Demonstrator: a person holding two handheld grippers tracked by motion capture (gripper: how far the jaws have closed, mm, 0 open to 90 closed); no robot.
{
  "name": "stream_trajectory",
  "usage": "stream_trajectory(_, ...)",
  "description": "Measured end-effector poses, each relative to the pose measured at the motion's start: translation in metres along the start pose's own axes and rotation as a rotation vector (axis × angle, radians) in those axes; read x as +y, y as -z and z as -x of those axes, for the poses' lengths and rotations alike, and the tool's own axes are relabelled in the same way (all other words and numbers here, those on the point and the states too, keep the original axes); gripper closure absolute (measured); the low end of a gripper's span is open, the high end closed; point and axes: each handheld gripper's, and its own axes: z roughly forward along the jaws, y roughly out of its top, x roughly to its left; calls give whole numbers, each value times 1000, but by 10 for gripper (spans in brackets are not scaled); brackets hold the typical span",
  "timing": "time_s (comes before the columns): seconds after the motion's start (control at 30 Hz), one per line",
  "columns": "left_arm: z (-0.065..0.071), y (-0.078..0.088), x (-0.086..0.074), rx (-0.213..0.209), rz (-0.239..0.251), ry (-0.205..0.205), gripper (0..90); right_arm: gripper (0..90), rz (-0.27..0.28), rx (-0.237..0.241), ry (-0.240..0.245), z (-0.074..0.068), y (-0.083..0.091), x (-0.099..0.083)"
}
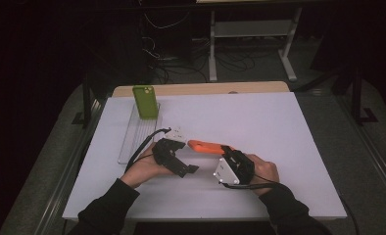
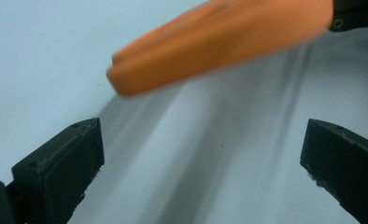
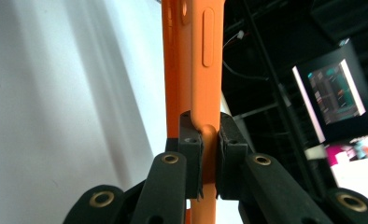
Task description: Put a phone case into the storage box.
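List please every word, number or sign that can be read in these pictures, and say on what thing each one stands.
No text can be read.
Orange case: plain, with no print.
Green case: no print visible in the high view.
Screen: coloured shapes, too blurred to read.
Small white part on the table: too small to tell.

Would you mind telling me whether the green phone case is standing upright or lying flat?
Upright: in the high view the green case stands on end at the far end of the clear rack, its back and camera cutout facing the camera.
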Motion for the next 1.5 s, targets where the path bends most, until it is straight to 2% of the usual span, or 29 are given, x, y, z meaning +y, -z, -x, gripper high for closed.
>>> stream_trajectory(0.03, 1, 0, 0, 9, 12, 6, 0, 818, -10, 22, -59, 1, 0, 0)
stream_trajectory(0.07, 1, -1, 0, 12, 16, 7, 0, 818, -16, 23, -110, 2, 1, -1)
stream_trajectory(0.1, 0, 0, 0, 17, 8, -3, 0, 817, -14, 40, -148, 3, 1, -2)
stream_trajectory(0.13, -1, 1, 0, 20, 2, -15, 0, 817, -17, 48, -179, 5, 0, -3)
stream_trajectory(0.2, 0, -1, 0, 17, 12, 23, 0, 818, -25, 62, -219, 9, 0, -5)
stream_trajectory(0.23, 0, 0, 0, 16, 13, 26, 0, 817, -29, 69, -236, 11, -1, -7)
stream_trajectory(0.27, -2, 2, 0, 15, -16, -4, 0, 817, -32, 80, -251, 13, -1, -8)
stream_trajectory(0.3, -1, 0, 0, 17, 9, 23, 0, 817, -34, 88, -270, 14, -2, -9)
stream_trajectory(0.33, -1, 1, 0, 18, 17, 25, 0, 818, -37, 95, -288, 16, -2, -11)
stream_trajectory(0.57, -2, 2, 1, 17, 36, 44, 0, 818, -41, 183, -560, 27, -5, -19)
stream_trajectory(0.6, -2, 3, 1, 20, 38, 41, 0, 818, -41, 195, -577, 30, -5, -21)
stream_trajectory(0.67, -2, 4, 1, 32, 47, 34, 0, 817, -36, 224, -676, 33, -6, -24)
stream_trajectory(0.73, -2, 5, 2, 40, 61, 38, 0, 817, -37, 256, -746, 37, -7, -28)
stream_trajectory(0.77, -3, 6, 2, 46, 63, 34, 0, 817, -39, 262, -767, 39, -8, -29)
stream_trajectory(0.87, -3, 7, 3, 68, 86, 51, 0, 817, -40, 296, -870, 41, -9, -34)
stream_trajectory(0.97, -2, 7, 4, 74, 123, 81, 0, 817, -51, 314, -916, 43, -11, -38)
stream_trajectory(1.0, -3, 8, 4, 85, 119, 69, 0, 817, -53, 318, -936, 43, -12, -39)
stream_trajectory(1.07, -4, 8, 5, 99, 135, 76, 0, 816, -58, 319, -972, 44, -12, -40)
stream_trajectory(1.23, -5, 8, 10, 116, 199, 128, 0, 816, -56, 335, -1022, 43, -13, -38)
stream_trajectory(1.33, -7, 8, 13, 123, 230, 145, 0, 816, -43, 335, -1023, 41, -13, -33)
stream_trajectory(1.5, -13, 10, 21, 107, 268, 168, 0, 816, -18, 334, -1011, 38, -15, -23)
